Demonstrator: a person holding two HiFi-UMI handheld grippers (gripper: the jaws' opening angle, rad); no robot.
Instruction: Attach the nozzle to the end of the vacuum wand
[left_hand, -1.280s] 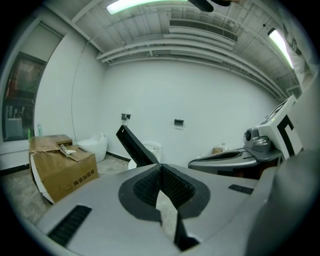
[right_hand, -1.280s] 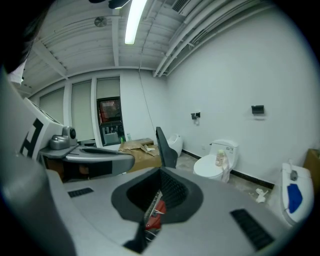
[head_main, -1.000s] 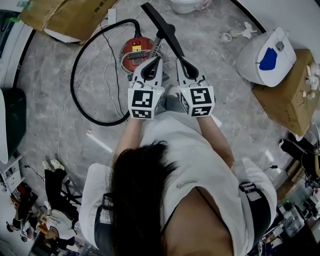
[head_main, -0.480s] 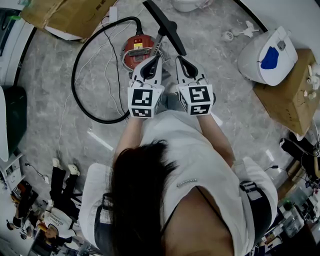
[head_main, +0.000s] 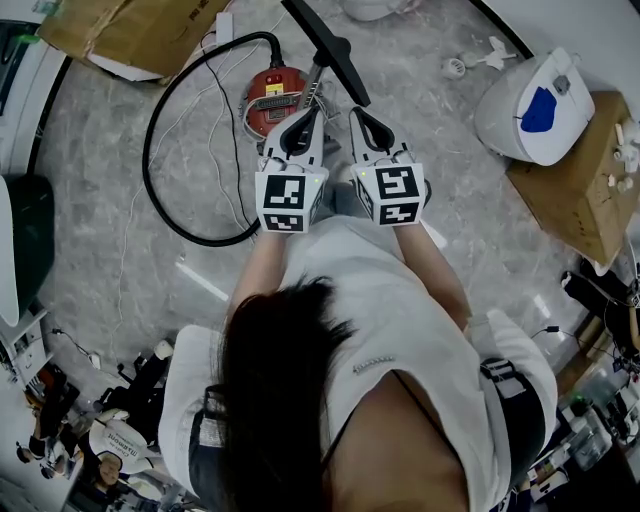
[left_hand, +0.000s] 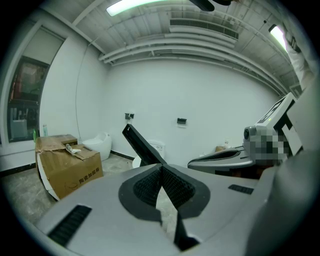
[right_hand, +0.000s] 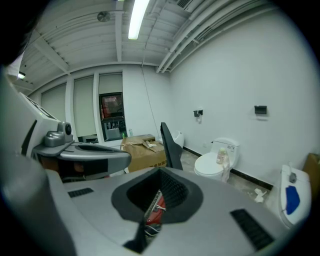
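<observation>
Nothing shifts: left gripper (head_main: 311, 113) and right gripper (head_main: 356, 113) stay pressed together, empty, mid-frame. The nozzle (head_main: 322, 40) at top centre seems joined to the wand (head_main: 313, 85), so the task is likely done.

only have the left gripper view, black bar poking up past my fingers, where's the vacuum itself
observer: The red vacuum canister sits on the floor, just ahead of the left gripper and the right gripper.
operator: right one got anything
observer: No. It is shut with nothing between its fingers; only the canister shows through the gap behind them.
operator: and the hose
observer: The black hose loops over the floor on the left of the canister.
</observation>
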